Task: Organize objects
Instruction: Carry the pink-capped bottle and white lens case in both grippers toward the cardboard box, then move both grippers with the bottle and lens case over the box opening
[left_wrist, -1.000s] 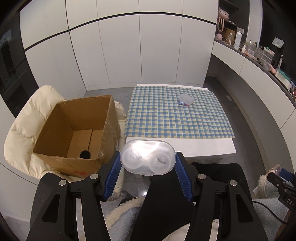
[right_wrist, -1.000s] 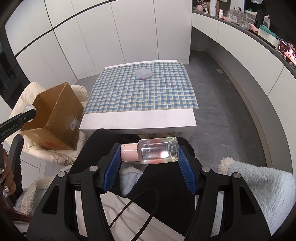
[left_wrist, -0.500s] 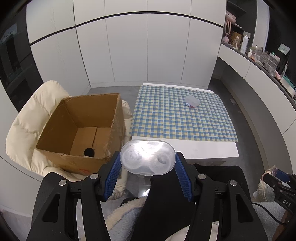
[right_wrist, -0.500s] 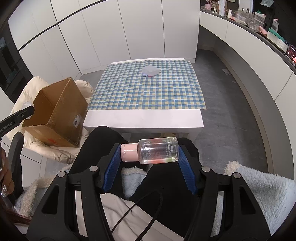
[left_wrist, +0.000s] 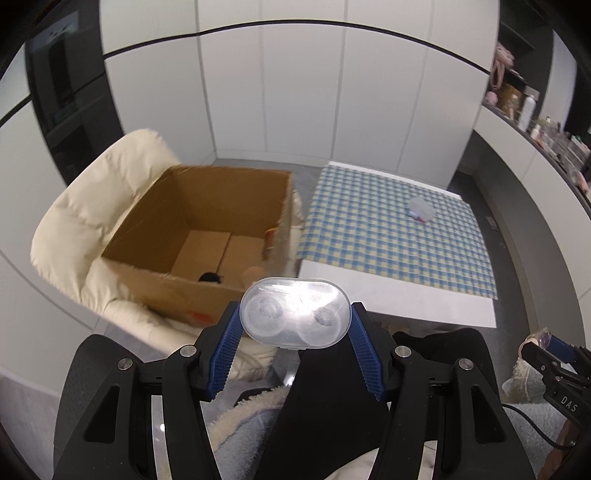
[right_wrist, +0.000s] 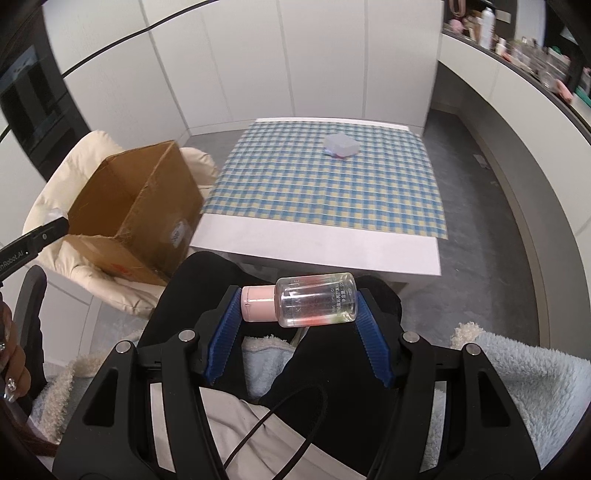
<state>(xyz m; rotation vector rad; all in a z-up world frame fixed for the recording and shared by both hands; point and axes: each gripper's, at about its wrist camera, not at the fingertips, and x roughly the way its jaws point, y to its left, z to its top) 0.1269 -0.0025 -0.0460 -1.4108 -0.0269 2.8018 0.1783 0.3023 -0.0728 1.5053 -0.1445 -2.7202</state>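
Observation:
My left gripper (left_wrist: 295, 314) is shut on a clear oval plastic case (left_wrist: 294, 312), held crosswise between the blue pads just in front of an open cardboard box (left_wrist: 207, 236) that rests on a cream padded chair (left_wrist: 92, 206). A small dark object (left_wrist: 210, 277) lies on the box floor. My right gripper (right_wrist: 299, 300) is shut on a clear bottle with a pink cap (right_wrist: 300, 300), held sideways over a person's black-clad lap. The same cardboard box (right_wrist: 136, 210) stands to its left. A small translucent container (right_wrist: 341, 146) sits on the checked tablecloth (right_wrist: 325, 184).
A low white table (left_wrist: 399, 295) with the blue-and-yellow checked cloth stands right of the box. White cabinet walls close the back. A curved counter (right_wrist: 517, 74) with bottles and clutter runs along the right. A fluffy light-blue blanket (right_wrist: 517, 387) covers the lap's sides.
Both grippers have swung left toward the cardboard box, which now looks larger and more central in the left wrist view. The case and the bottle stay gripped as before.

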